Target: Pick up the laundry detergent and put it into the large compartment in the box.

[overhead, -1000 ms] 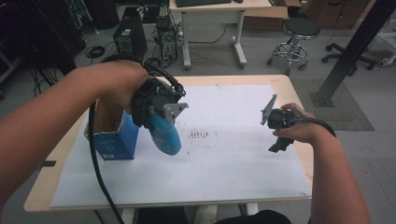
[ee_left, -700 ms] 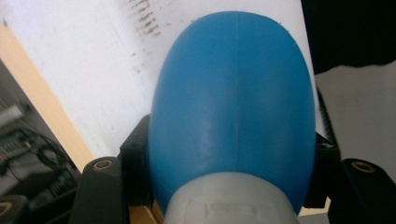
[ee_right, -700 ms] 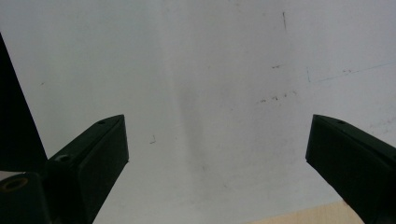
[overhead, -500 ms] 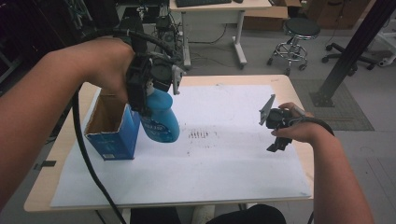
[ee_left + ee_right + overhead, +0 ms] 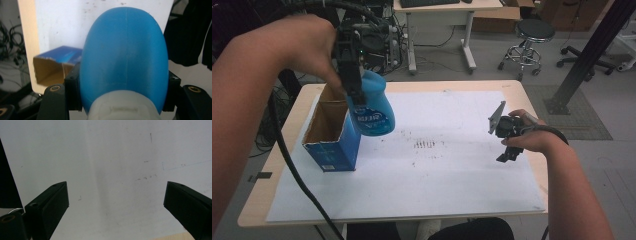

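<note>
- At the left of the high view stands the open blue box (image 5: 331, 136), its brown inside showing, on the left part of the white sheet (image 5: 452, 170) that covers the table (image 5: 524, 100). In the left gripper view the box (image 5: 56, 63) sits at middle left, its opening facing the camera.
- Just right of the box and above its near corner, in the upper left of the high view, hangs the blue bottle (image 5: 373, 107), lifted clear of the sheet and tilted, with its white label toward the camera.
- The left gripper (image 5: 352, 70) comes from the top left of that view and is clamped on the bottle's upper end; the bottle's body hangs below and to the right of it.
- In the left gripper view the bottle (image 5: 125, 57) stands in the centre, its rounded blue body rising away from the camera and its pale neck at the bottom edge, a black jaw pressed against each flank.
- At the right of the high view the right gripper (image 5: 508, 137) is held low over the sheet, well apart from the bottle.
- In the right gripper view its jaws stand wide apart with nothing between them, the marked sheet (image 5: 112, 170) behind.
</note>
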The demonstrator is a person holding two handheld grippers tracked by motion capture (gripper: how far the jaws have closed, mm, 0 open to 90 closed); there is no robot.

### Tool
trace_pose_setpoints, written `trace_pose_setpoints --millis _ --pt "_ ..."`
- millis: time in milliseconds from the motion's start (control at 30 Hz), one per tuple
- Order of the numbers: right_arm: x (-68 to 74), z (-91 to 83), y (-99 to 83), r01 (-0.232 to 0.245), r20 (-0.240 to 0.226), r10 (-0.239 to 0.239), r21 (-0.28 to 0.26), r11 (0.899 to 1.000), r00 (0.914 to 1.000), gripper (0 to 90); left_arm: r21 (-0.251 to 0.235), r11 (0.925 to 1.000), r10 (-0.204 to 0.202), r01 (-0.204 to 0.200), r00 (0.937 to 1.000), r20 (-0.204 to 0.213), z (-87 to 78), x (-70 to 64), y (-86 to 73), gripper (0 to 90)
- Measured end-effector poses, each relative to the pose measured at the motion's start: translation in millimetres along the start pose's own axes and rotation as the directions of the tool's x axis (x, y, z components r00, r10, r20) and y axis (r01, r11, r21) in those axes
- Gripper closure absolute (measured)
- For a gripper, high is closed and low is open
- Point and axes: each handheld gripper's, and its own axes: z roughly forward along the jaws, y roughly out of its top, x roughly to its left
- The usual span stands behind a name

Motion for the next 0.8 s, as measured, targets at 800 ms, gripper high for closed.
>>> trace_pose_setpoints --millis 800 --pt "0.8 -0.6 4.6 0.022 -0.002 -0.022 -0.013 1.000 0.9997 6.0 -0.048 0.8115 -0.579 0.582 0.8123 0.074 -27.1 37.6 -42.9 38.1"
